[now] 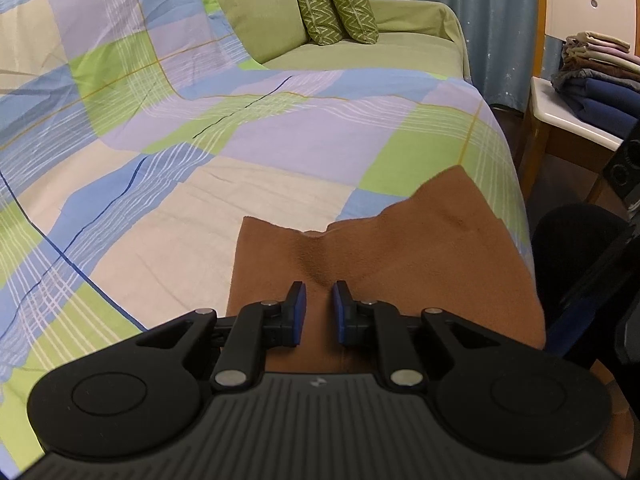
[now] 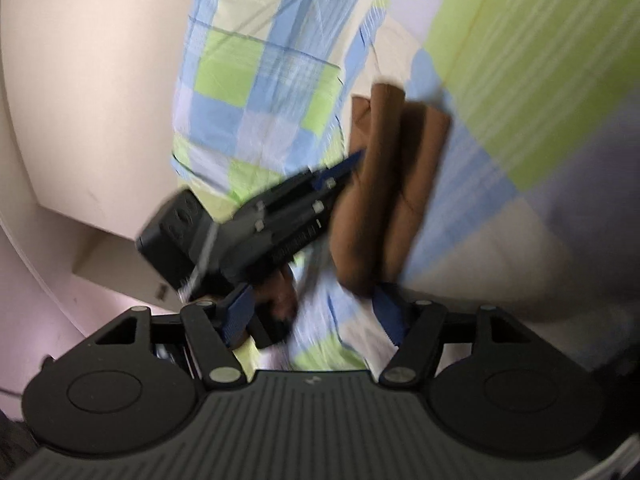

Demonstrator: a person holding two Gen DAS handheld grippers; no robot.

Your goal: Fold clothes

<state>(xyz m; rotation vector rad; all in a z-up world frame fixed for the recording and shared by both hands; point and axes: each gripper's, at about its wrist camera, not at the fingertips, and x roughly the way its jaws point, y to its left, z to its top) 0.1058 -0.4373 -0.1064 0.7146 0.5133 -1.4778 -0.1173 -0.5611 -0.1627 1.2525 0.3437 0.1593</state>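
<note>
- Left gripper fills the bottom of the left wrist view, its blue pads close together and pinching a ridge of the brown cloth. You can see the fabric puckering into a crease right where they bite.
- That brown cloth lies on the plaid bedspread near the bed's right edge, partly folded, with its far edge lumpy and uneven.
- Off to the right, a white chair carries a stack of folded clothes (probably the done pile).
- Right gripper in the right wrist view has its jaws standing apart with nothing pinched. The brown cloth hangs just beyond its right pad, but the frame's too blurry to say if they touch.
- Same view catches the left gripper clamped on the cloth's side.
- My guess: we're mid-fold, one hand anchoring. Next, the free gripper needs to grab the loose end, then both need to carry it over evenly so the edges line up.
</note>
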